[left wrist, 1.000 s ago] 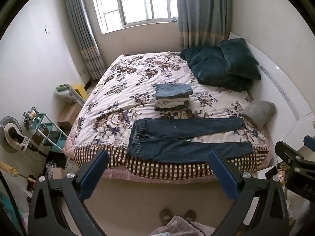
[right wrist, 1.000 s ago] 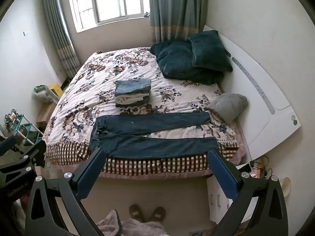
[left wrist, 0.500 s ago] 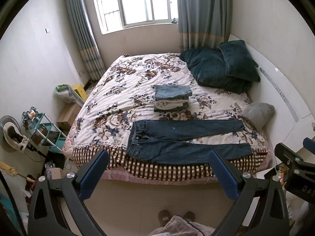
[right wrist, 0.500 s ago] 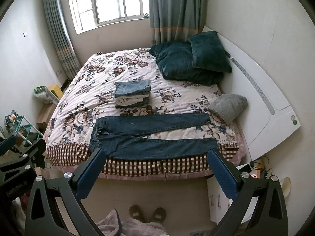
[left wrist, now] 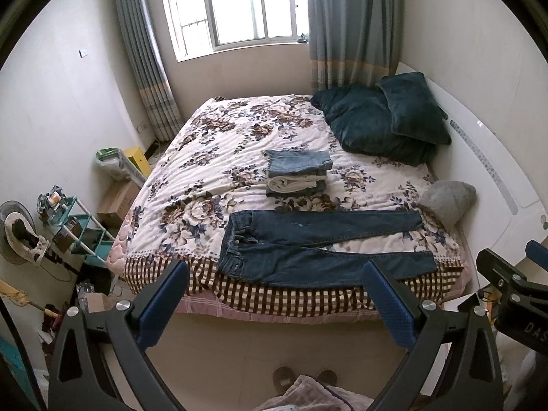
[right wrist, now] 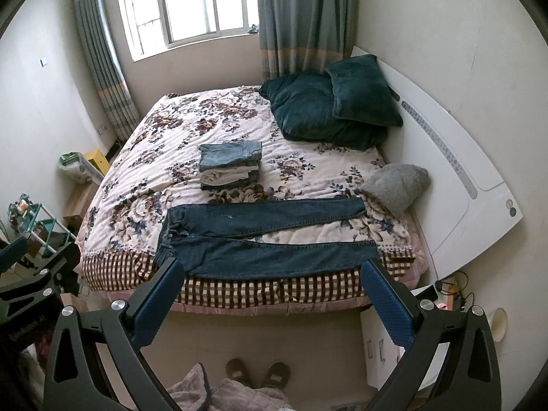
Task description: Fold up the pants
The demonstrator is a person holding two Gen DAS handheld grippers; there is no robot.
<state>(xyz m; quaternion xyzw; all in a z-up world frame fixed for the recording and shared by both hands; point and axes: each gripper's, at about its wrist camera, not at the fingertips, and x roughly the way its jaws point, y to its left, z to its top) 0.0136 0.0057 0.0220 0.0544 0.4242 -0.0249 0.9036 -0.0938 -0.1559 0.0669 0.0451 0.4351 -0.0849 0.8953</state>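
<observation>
Dark denim pants (left wrist: 318,250) lie flat along the bed's (left wrist: 239,137) near edge, legs toward the headboard (right wrist: 455,171). Only the right view shows the cabinet (right wrist: 380,352) beside the bed. Both the left claw (left wrist: 274,304) and the right claw (right wrist: 270,301) hang spread and empty over bare floor (left wrist: 274,346).

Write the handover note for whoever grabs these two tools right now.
Left tool: open, empty, held above the floor short of the bed's near edge.
Right tool: open, empty, same stance.
Dark jeans: spread flat along the near edge of the bed, waistband to the left, legs running right and slightly apart.
Stack of folded clothes: sits further back, behind the jeans, apart from them.
Done: jeans laid out.
Left: every fold of the jeans; neither tool touches them yet.
</observation>
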